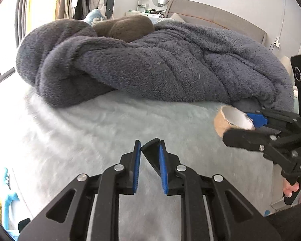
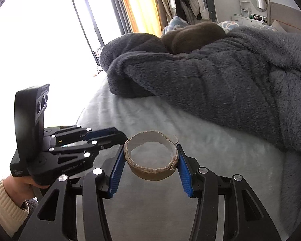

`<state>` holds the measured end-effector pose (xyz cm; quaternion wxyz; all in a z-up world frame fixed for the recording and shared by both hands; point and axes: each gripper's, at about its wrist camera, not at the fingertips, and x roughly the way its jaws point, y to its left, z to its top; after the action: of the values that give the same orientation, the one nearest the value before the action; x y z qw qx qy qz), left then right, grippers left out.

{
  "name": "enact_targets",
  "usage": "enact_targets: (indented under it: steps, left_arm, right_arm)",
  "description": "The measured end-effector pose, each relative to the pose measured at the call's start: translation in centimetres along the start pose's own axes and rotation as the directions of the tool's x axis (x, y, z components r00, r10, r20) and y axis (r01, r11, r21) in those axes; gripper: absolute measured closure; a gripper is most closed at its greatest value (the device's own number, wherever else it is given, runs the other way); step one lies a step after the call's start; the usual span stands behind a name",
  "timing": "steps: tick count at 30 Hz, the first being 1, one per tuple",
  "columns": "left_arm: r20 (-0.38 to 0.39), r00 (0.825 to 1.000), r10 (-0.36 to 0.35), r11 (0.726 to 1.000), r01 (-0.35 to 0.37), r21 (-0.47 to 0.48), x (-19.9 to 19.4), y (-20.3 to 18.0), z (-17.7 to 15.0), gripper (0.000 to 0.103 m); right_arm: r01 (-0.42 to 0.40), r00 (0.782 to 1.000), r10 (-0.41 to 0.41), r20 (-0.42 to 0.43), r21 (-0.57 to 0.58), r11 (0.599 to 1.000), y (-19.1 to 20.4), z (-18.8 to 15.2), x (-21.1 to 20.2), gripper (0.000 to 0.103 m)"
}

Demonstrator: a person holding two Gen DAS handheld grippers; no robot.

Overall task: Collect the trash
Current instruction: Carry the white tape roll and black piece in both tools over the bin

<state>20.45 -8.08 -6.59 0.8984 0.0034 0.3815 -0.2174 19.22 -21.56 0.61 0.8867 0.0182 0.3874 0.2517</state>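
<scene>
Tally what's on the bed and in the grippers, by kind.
Cardboard rolls: 1, the roll clamped in the right gripper
Grey blankets: 1, the blanket
Brown pillows: 1, the pillow
Grippers: 2, counting the left gripper, nearly closed and holding nothing
Total: 5

Tape core (image 2: pixel 153 158): brown cardboard outside, white inside. Right gripper (image 2: pixel 150 167) and left gripper (image 1: pixel 149 165): black frames, blue ribbed pads, silver screws. Blanket (image 1: pixel 170 66): dark grey-blue fleece, plain. Cushion (image 1: pixel 124 27): brown. Bed cover (image 1: pixel 102 124): pale grey-green, plain. Curtain (image 2: pixel 134 6): yellow-orange. Sleeve (image 2: pixel 5 204): cream, ribbed.
</scene>
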Motion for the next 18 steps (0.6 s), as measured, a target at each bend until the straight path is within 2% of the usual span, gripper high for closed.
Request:
enact_targets:
  steps: [18]
  left_arm:
    - [0.013, 0.993, 0.114, 0.985, -0.112, -0.131, -8.8, 5.6, -5.2, 0.084]
  right_arm:
    - [-0.041, 0.999, 0.041, 0.011, -0.026, 0.999, 8.4, -1.0, 1.0, 0.052]
